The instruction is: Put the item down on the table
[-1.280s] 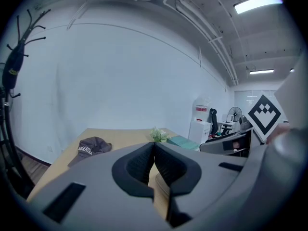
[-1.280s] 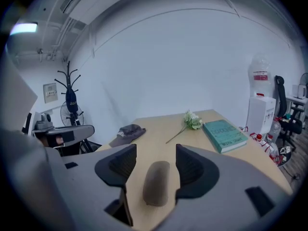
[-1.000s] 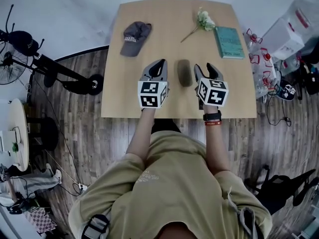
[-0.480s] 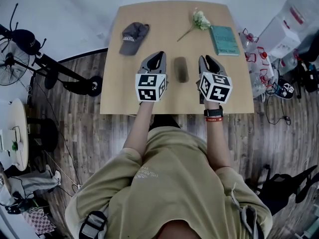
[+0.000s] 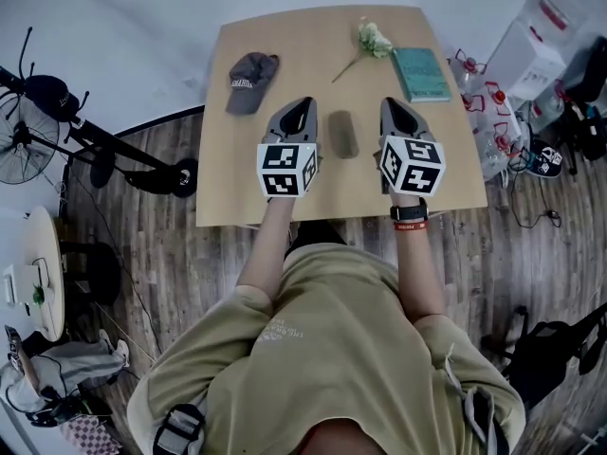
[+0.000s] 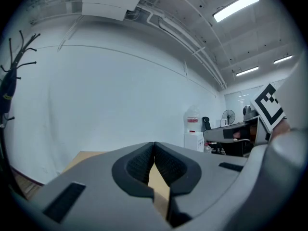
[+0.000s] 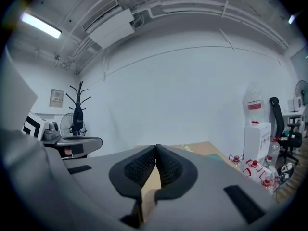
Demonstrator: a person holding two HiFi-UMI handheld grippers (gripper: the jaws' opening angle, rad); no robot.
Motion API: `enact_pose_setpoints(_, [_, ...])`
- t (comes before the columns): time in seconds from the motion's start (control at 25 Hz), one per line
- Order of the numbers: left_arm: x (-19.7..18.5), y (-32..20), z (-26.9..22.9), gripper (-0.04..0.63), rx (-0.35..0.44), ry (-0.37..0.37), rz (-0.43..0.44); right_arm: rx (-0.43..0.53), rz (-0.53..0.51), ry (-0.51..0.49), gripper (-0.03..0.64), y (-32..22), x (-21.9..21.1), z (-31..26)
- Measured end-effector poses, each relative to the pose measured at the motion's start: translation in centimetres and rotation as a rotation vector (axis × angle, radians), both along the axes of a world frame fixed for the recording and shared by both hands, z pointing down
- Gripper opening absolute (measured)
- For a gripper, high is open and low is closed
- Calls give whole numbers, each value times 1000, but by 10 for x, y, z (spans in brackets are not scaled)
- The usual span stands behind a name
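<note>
A dark oblong item lies flat on the wooden table, between my two grippers and touched by neither. My left gripper hovers just left of it, jaws closed together with nothing between them. Just right of the item, my right gripper is also shut and empty. In the left gripper view the left gripper shows its ribbed pads meeting, with only tabletop beyond. The right gripper view shows the same for the right gripper.
On the far part of the table lie a grey cap, a white flower sprig and a teal book. A fan on a stand is on the floor at left, and water jugs with clutter stand at right.
My right gripper's jaws have closed from open to fully shut, with nothing in them. The dark item stays on the table between the grippers. The head view has shifted slightly.
</note>
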State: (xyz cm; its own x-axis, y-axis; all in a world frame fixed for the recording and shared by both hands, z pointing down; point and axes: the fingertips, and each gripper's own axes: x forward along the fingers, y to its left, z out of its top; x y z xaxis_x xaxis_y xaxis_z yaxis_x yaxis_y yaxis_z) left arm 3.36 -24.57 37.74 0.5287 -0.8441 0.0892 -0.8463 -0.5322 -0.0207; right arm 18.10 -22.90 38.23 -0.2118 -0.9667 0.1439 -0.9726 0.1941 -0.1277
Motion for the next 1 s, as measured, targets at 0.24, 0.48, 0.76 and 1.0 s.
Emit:
enact_pose_setpoints(0.24, [-6, 4, -5, 23, 19, -1, -6, 5, -7, 10, 15, 0, -4, -1])
enact_pose_setpoints(0.48, [-14, -1, -2, 23, 1, 2, -19, -12, -5, 2, 15, -6, -10, 3])
enact_pose_setpoints(0.76, [-18, -21, 10, 23, -17, -6, -16, -29, 11, -13, 15, -27, -9, 13])
enact_pose_setpoints(1.0, [-28, -58, 37, 23, -84, -8, -25, -81, -5, -13, 15, -65, -20, 35])
